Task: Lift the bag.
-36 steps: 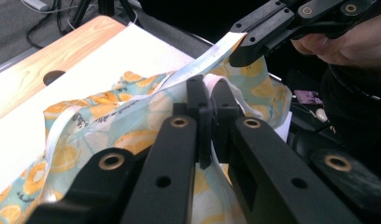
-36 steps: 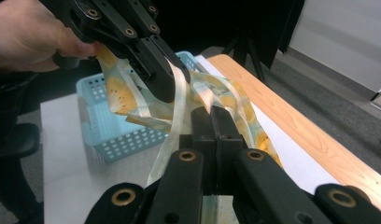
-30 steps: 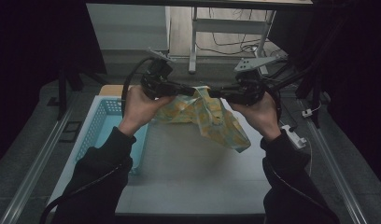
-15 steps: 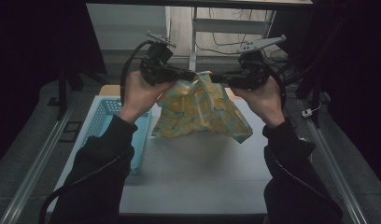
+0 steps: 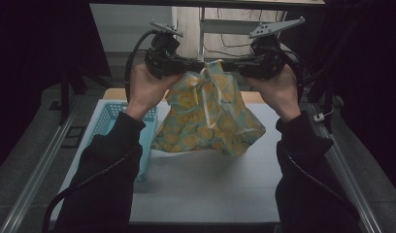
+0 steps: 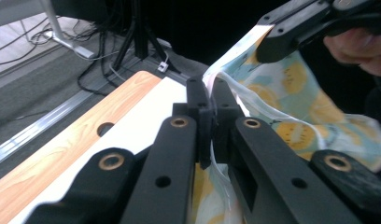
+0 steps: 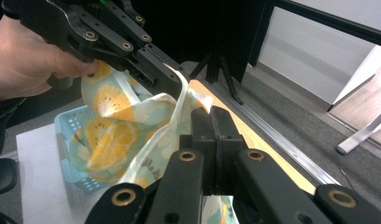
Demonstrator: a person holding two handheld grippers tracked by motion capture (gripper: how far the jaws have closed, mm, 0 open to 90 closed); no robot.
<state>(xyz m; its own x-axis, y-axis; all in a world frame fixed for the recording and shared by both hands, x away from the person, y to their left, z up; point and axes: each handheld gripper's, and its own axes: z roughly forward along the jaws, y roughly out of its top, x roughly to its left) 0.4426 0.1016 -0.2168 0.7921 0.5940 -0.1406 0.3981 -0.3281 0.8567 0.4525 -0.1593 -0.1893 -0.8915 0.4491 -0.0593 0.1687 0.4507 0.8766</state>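
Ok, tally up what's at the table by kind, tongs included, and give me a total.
Tongs: 2, the left tongs and the right tongs, both shut on the cloth
Fruit-print cloth: 1
Blue basket: 1
Total: 4

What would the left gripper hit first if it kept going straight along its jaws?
Probably the right gripper. The left gripper, shut on the citrus-print cloth, points at it across the short stretched edge of cloth; depth is hard to judge.

High view overhead facing forward, two close views along each tool, sharing the patterned cloth [image 5: 208, 116].
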